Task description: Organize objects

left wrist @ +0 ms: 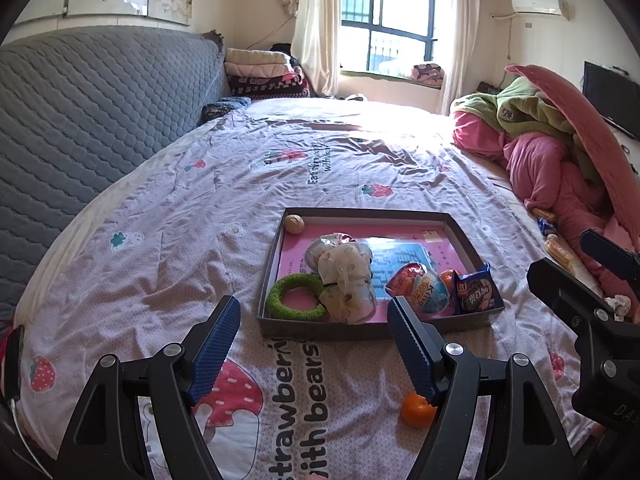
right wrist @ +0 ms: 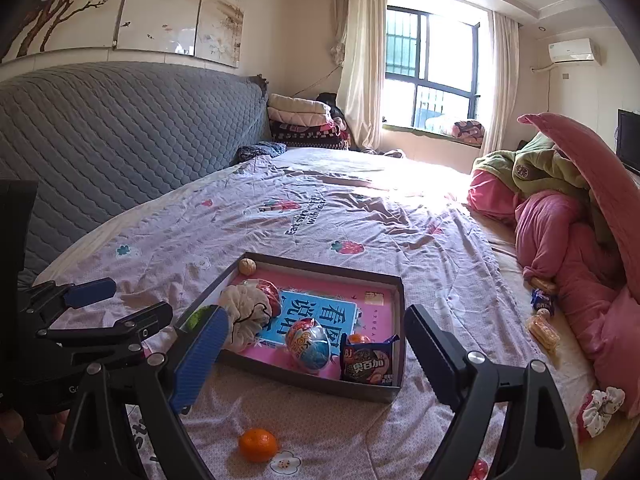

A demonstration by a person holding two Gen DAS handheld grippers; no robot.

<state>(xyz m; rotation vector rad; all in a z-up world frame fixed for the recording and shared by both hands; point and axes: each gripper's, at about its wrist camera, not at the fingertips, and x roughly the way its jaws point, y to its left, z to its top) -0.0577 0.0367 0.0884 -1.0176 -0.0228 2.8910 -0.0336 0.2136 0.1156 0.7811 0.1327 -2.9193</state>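
Note:
A grey shallow box [left wrist: 340, 330] [right wrist: 320, 382] with a pink floor lies on the bed. In it are a green ring [left wrist: 294, 298], a cloth bundle [left wrist: 346, 280] [right wrist: 244, 314], a colourful egg toy [left wrist: 418, 288] [right wrist: 308, 344], a dark snack packet [left wrist: 476, 290] [right wrist: 368, 364], an orange behind it [left wrist: 447, 278] and a walnut [left wrist: 294, 224] [right wrist: 247, 267]. A loose orange [left wrist: 416, 410] [right wrist: 258, 445] lies on the sheet in front of the box. My left gripper [left wrist: 314, 348] [right wrist: 116, 306] is open and empty before the box. My right gripper [right wrist: 316, 364] [left wrist: 576, 264] is open and empty.
Snack packets [right wrist: 542, 302] [right wrist: 542, 332] and a floral scrunchie [right wrist: 602, 404] lie at the right by a heap of pink and green quilts [right wrist: 560, 216]. A grey quilted headboard [left wrist: 80, 120] stands at the left. Folded blankets [left wrist: 264, 74] sit at the far corner.

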